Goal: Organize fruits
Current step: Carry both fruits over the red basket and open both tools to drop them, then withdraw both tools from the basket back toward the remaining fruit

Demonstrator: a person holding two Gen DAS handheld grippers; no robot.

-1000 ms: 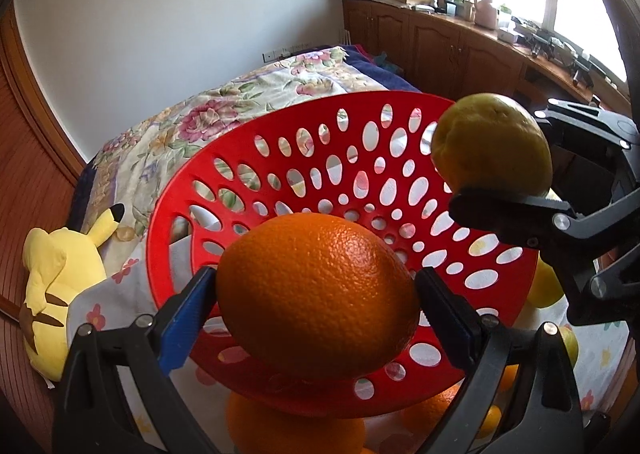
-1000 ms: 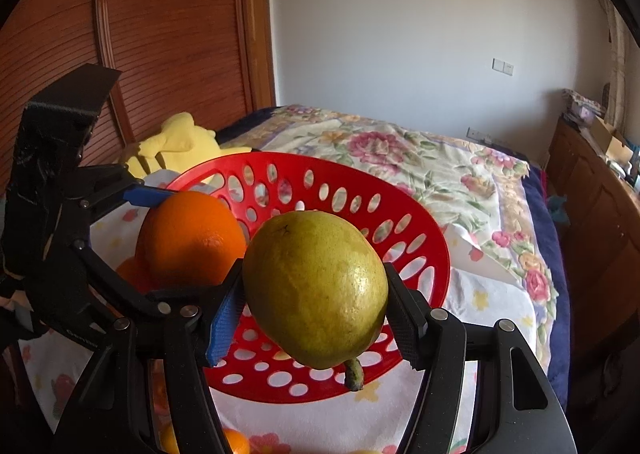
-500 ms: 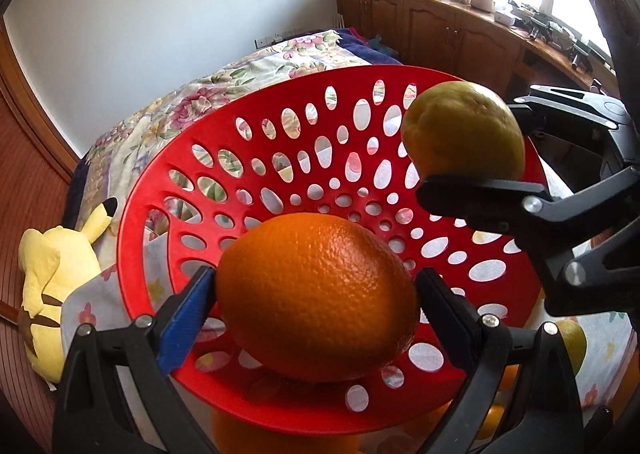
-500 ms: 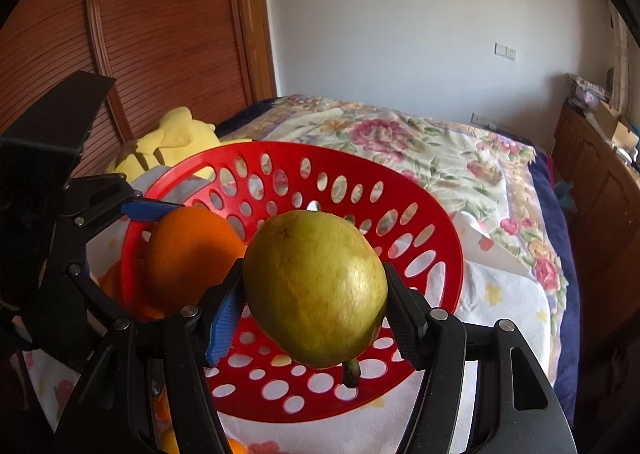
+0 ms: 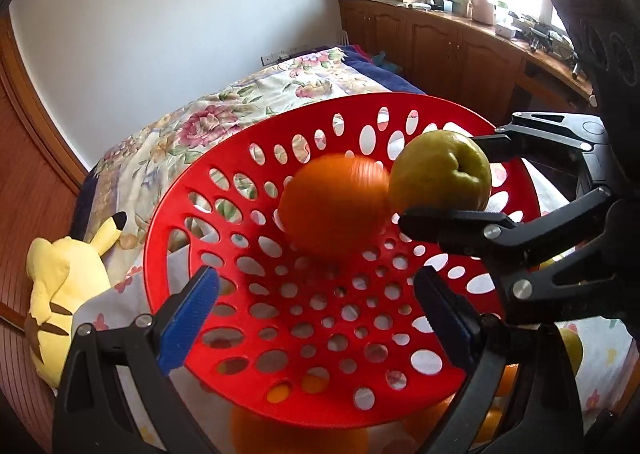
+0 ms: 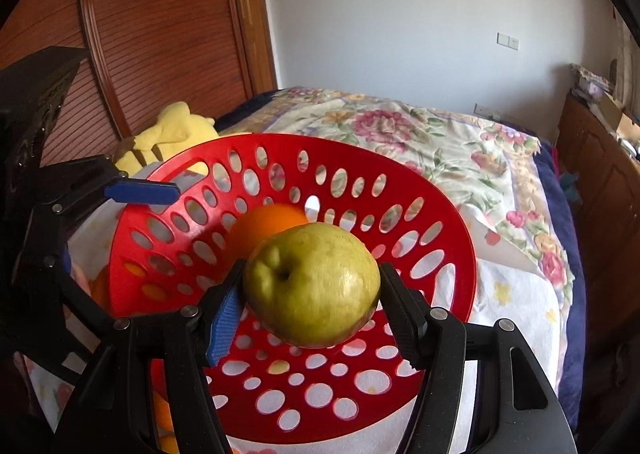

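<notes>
**Left wrist view: one orange, one pear, one basket**

My left gripper [image 5: 316, 310] gapes empty; the blurred orange [image 5: 334, 205] sits inside the red basket [image 5: 192, 189]. My right gripper [image 6: 310, 312] clamps the dimpled green-yellow pear [image 6: 312, 284] above the basket's centre.

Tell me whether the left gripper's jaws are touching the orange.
Apart. The left wrist view shows the left gripper open and empty, with the blurred orange well beyond its jaws, inside the red basket.

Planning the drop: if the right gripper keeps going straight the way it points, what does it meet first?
Probably the red basket: the right gripper, shut on the pear, points down into its perforated floor. The orange sits slightly left; depth unclear.
</notes>
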